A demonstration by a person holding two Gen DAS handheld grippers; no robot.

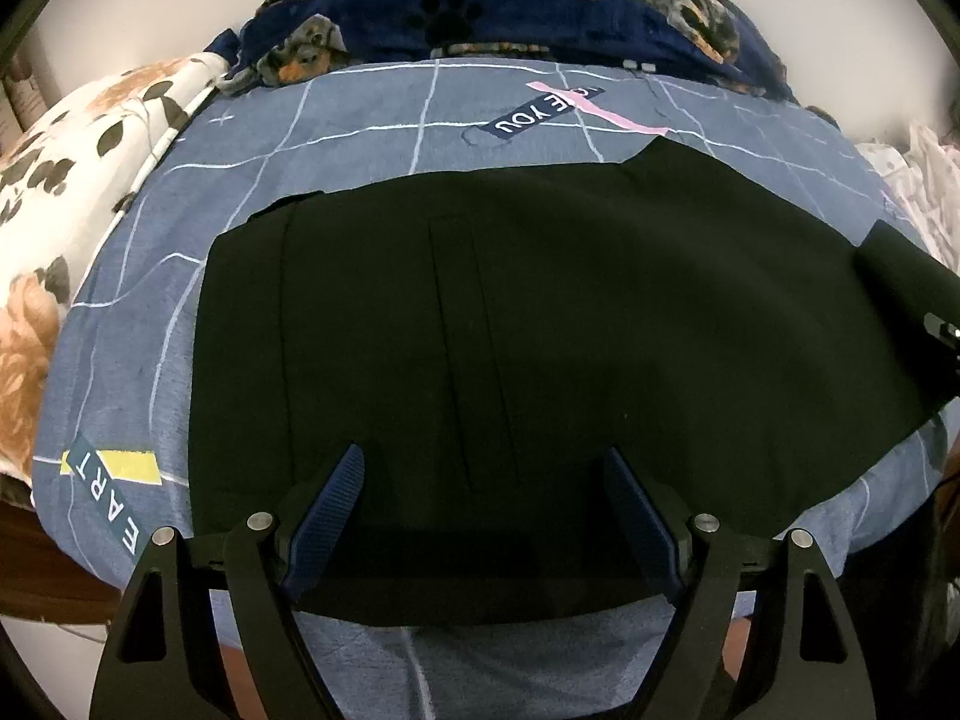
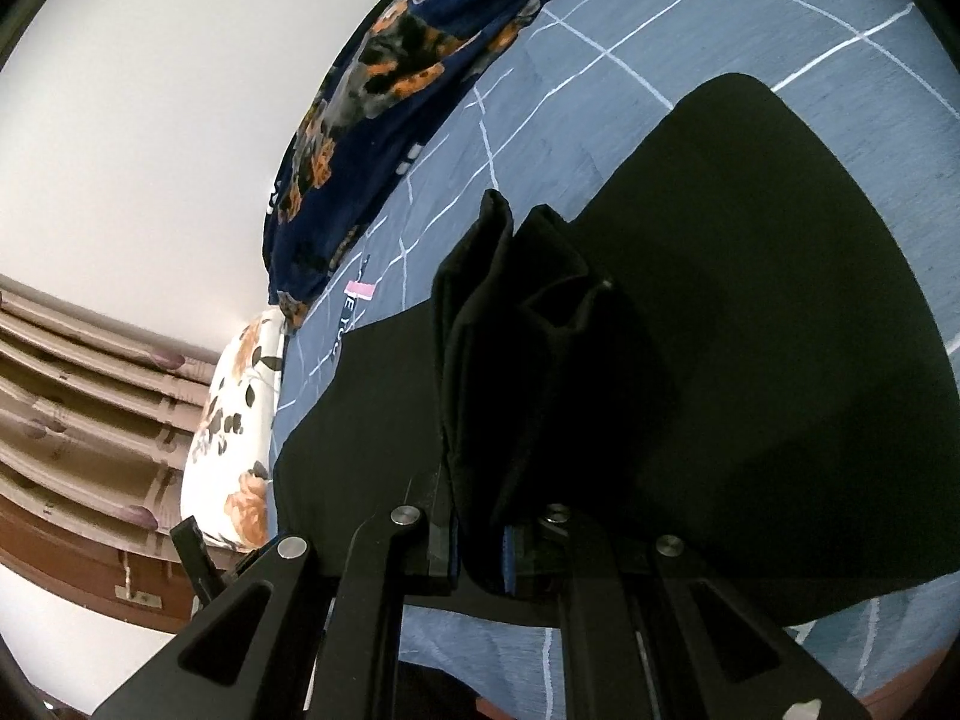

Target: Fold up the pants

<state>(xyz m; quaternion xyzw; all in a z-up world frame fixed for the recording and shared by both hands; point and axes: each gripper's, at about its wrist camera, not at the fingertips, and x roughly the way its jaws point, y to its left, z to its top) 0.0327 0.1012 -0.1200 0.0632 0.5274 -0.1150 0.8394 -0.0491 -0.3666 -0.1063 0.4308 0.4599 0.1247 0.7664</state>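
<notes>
Black pants [image 1: 510,324] lie spread flat on a blue checked bed sheet [image 1: 336,138]. My left gripper [image 1: 483,468] is open, its blue pads above the near edge of the pants, holding nothing. My right gripper [image 2: 480,546] is shut on a bunched fold of the black pants [image 2: 516,360], lifted off the sheet [image 2: 660,36]. In the left wrist view that lifted fold [image 1: 900,276] shows at the far right edge.
A navy dog-print blanket [image 1: 510,6] lies along the far side of the bed. A white floral pillow [image 1: 54,192] sits at the left. A wooden bed frame [image 2: 72,396] and white wall show in the right wrist view.
</notes>
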